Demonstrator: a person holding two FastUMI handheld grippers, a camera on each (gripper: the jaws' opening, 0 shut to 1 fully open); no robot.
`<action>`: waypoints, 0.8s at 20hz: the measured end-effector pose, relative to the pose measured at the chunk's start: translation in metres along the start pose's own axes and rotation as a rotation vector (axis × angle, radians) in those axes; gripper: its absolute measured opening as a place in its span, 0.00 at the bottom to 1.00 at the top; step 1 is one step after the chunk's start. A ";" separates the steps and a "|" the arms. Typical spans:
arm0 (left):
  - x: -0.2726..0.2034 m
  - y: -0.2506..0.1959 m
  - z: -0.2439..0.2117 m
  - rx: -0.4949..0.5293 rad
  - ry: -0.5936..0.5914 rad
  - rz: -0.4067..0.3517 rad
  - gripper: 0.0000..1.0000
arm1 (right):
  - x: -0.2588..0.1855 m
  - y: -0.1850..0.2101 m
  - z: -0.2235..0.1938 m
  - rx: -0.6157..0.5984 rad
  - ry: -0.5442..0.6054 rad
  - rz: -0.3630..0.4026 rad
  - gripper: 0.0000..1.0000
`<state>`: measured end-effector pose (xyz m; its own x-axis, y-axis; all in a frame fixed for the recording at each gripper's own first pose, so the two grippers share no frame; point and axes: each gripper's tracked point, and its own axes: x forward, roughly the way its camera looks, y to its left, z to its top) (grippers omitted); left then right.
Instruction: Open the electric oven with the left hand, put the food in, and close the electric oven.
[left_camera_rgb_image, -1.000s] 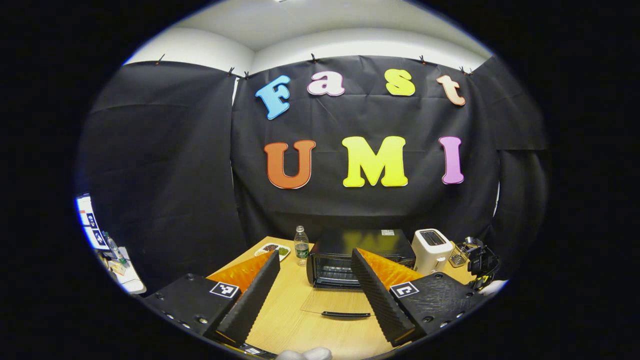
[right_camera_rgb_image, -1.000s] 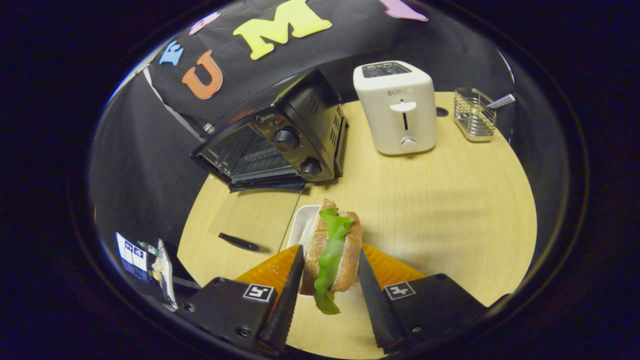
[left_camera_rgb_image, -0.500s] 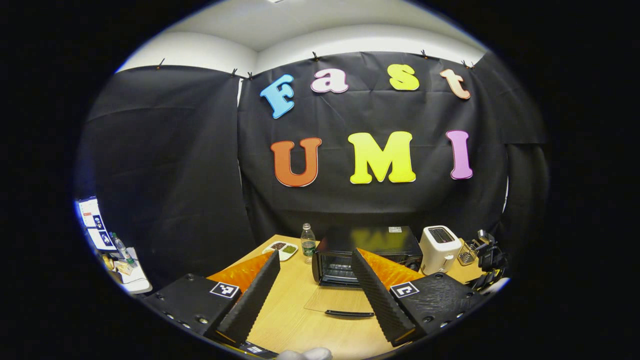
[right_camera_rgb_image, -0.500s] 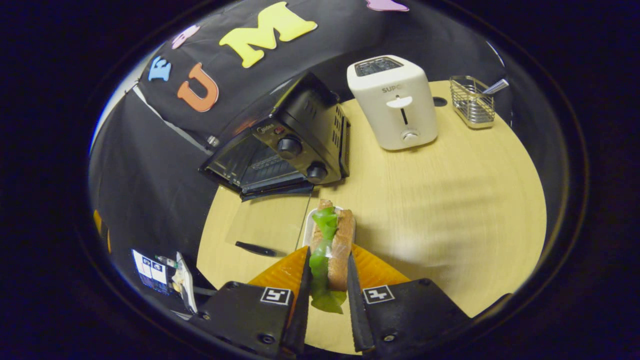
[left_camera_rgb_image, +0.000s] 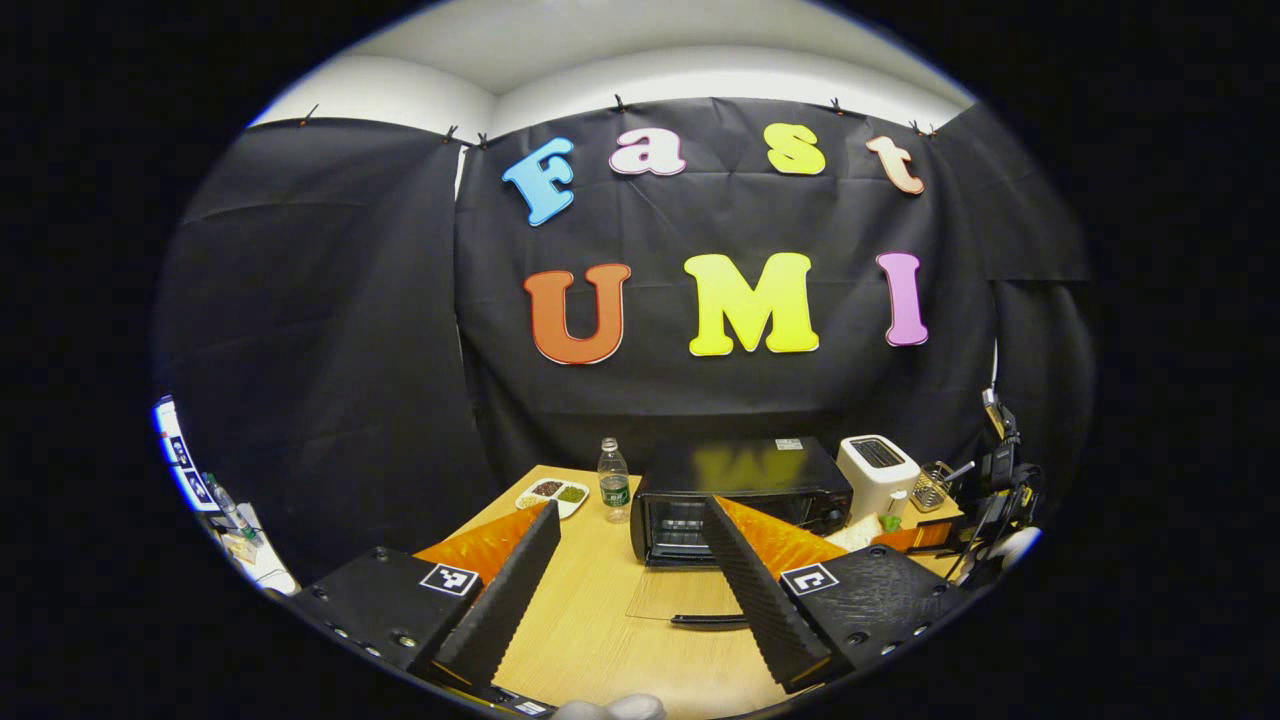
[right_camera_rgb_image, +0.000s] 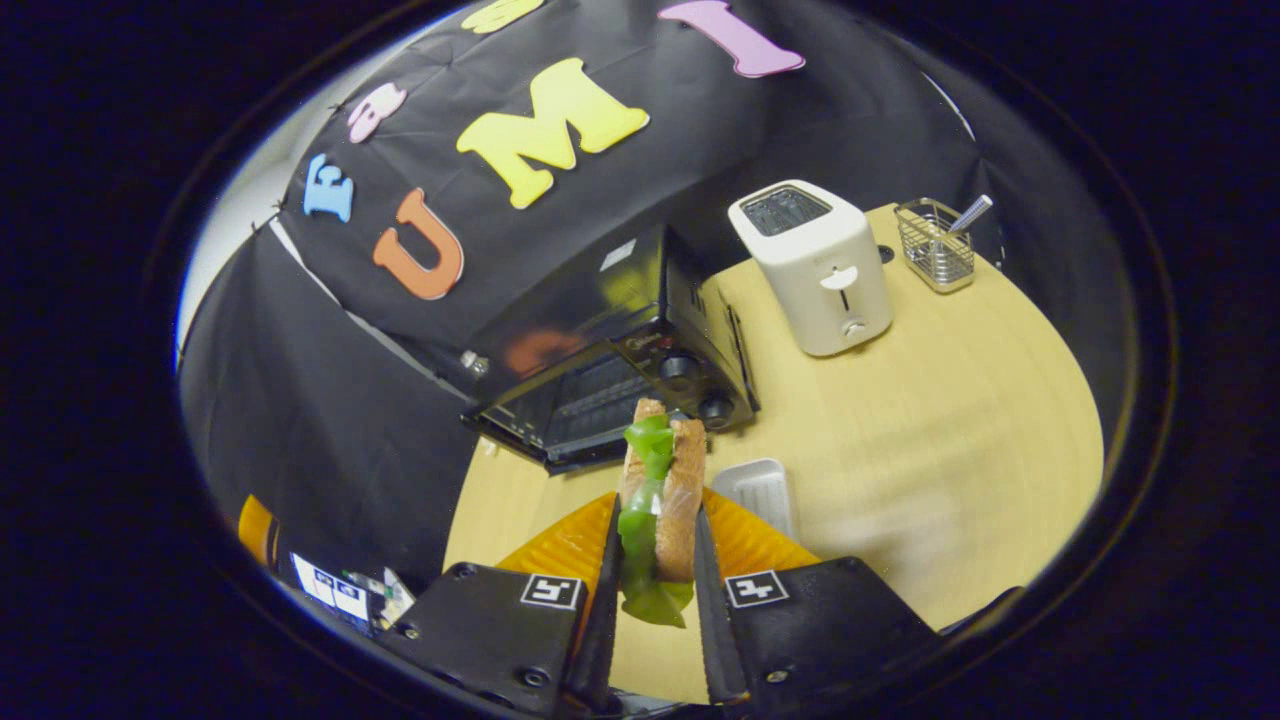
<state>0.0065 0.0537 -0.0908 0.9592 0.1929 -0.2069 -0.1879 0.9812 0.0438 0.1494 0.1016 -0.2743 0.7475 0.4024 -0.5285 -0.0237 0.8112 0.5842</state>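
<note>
The black electric oven (left_camera_rgb_image: 740, 495) stands at the back of the wooden table, its glass door folded down flat, with the door handle (left_camera_rgb_image: 708, 620) nearest me. My left gripper (left_camera_rgb_image: 630, 512) hovers open and empty in front of the oven. In the right gripper view, my right gripper (right_camera_rgb_image: 655, 512) is shut on a sandwich (right_camera_rgb_image: 672, 480) of brown bread and green lettuce, held upright above the table. The sandwich hangs just in front of the oven (right_camera_rgb_image: 610, 365), near its control knobs. The white tray (right_camera_rgb_image: 762, 492) lies bare beside the fingers.
A white toaster (right_camera_rgb_image: 815, 265) stands right of the oven, with a wire utensil holder (right_camera_rgb_image: 935, 245) beyond it. A water bottle (left_camera_rgb_image: 613, 480) and a divided dish (left_camera_rgb_image: 550, 493) sit left of the oven. The other gripper (left_camera_rgb_image: 915, 535) shows at the far right.
The right gripper closed on the sandwich, lifted it off the white tray and carried it toward the oven. The left gripper drew back from the oven, still open.
</note>
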 end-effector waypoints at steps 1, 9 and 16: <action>0.001 0.004 -0.002 0.005 0.002 -0.018 0.94 | 0.005 0.011 -0.001 0.031 -0.035 0.010 0.39; -0.003 0.034 -0.016 0.052 0.007 -0.122 0.86 | 0.075 0.069 -0.014 0.239 -0.279 0.037 0.39; -0.007 0.056 -0.036 0.102 0.031 -0.136 0.95 | 0.149 0.093 -0.012 0.355 -0.375 0.035 0.39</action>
<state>-0.0184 0.1070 -0.1218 0.9670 0.0600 -0.2476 -0.0330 0.9932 0.1117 0.2507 0.2423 -0.3067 0.9383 0.1946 -0.2858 0.1249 0.5798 0.8051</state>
